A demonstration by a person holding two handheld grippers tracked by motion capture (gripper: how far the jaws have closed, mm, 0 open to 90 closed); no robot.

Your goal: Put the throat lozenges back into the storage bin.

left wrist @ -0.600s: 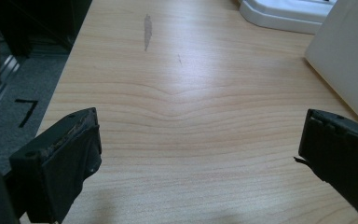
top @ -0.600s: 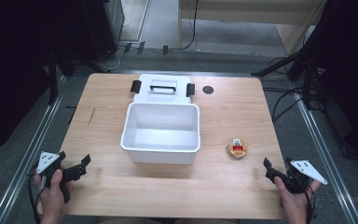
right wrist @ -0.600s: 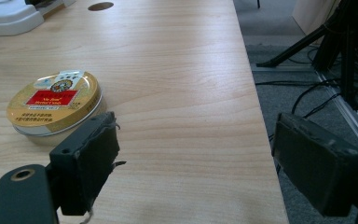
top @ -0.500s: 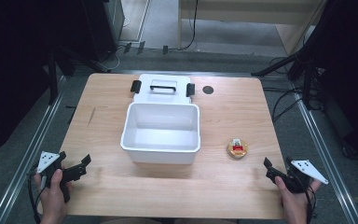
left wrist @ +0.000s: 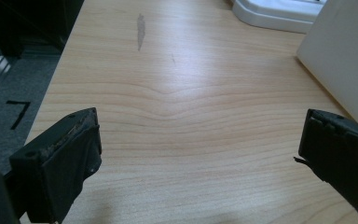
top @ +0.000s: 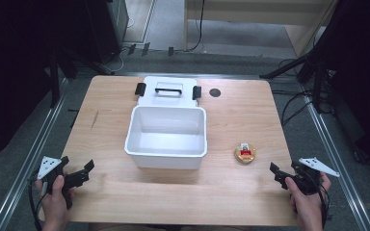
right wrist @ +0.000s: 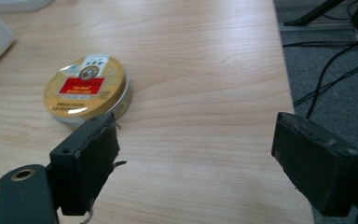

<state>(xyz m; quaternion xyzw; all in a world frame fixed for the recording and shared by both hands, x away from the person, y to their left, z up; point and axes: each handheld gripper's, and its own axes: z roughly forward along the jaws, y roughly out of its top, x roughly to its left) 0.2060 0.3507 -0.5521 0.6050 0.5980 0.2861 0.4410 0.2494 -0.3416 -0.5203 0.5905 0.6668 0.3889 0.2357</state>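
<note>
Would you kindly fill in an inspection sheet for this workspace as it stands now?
Surface: light wooden table, one grey smear at left.
Job's things: round gold tin with red label, lying flat right of the open white plastic box; white lid with black handle behind the box.
Clutter: small black disc near the far edge.
Grippers: left gripper and right gripper open, empty, near the front corners.
Cables: black cables on the floor at right.
Surroundings: grey floor, dark stands.

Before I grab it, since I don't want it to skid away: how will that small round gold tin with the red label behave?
The small round gold tin with the red label lies flat and low, so it is unlikely to tip or roll. Its shiny metal rim looks slippery, so it may slide on the smooth wooden table. It probably stays rigid when squeezed.
</note>
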